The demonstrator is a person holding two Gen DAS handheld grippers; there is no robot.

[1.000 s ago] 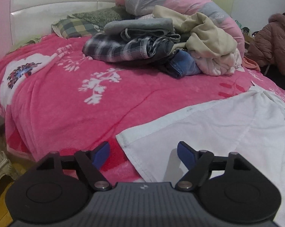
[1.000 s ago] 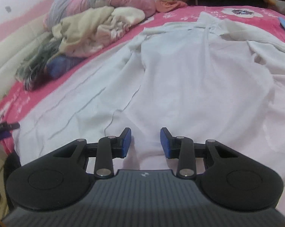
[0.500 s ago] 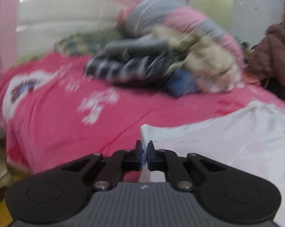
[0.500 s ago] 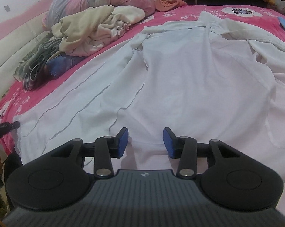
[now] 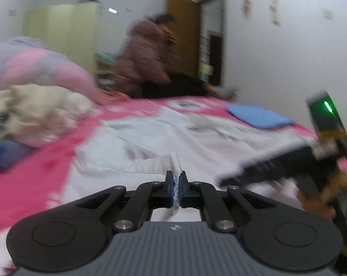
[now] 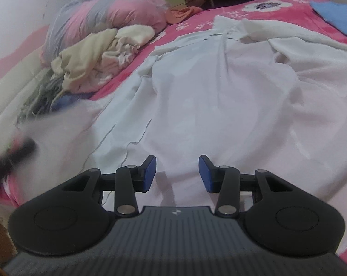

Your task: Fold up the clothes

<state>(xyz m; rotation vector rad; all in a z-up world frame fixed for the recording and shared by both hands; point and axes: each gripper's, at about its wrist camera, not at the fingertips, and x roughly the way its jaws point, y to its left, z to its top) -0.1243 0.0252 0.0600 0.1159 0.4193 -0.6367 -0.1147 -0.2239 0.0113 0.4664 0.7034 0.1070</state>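
Your left gripper is clamping a pinch of the white garment: its blue pads are pressed together on a thin ridge of white cloth that is standing up between them and poking out just past the tips. Directly ahead of those tips the garment is lying spread across the pink blanket, its near edge rumpled into a raised fold. To the right of this claw, close by, your other hand is holding the second tool, whose body is showing a green light; that part is blurred. Further ahead and to the right, a folded blue cloth is lying on the blanket beyond the garment. Off to the left, a heap of cream and dark clothes is sitting in front of a pink and grey duvet. Farthest off, a brownish padded coat is hanging before an open wooden door.

Your right gripper is hovering with its jaws apart, nothing between the blue pads; only the garment's flat cloth is lying under and just past them. To its left, low down, a dark blurred shape is lifting a white corner of cloth. Ahead, the garment is stretching away to its collar end, with the clothes heap and duvet to the far left.
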